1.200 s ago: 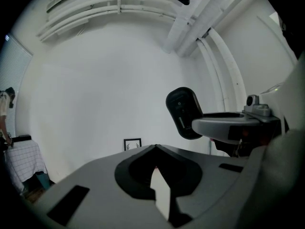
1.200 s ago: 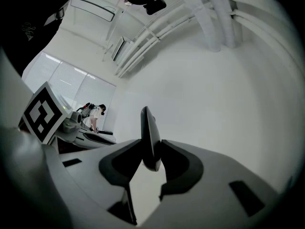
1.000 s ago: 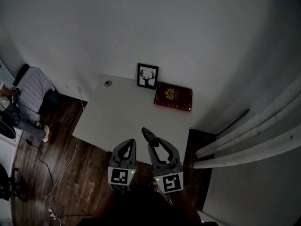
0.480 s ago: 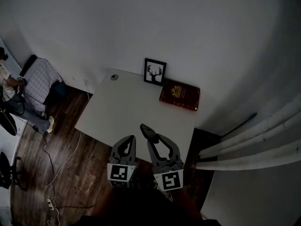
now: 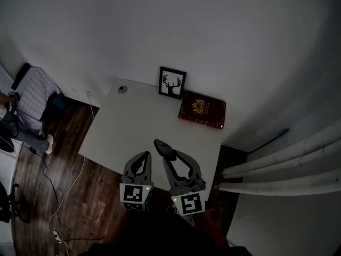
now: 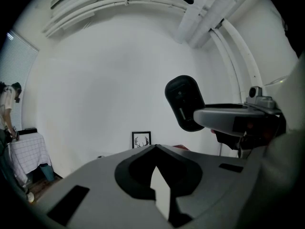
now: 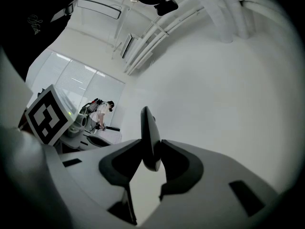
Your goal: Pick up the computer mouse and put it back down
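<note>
Low centre of the head view, your left gripper (image 5: 141, 159) was closed and empty. Your right gripper (image 5: 169, 158) clamped the computer mouse (image 5: 163, 149) on edge over the table's (image 5: 128, 121) near side. You likely needed to roll it flat, lower it onto bare top short of the red book (image 5: 201, 110), then release.
</note>
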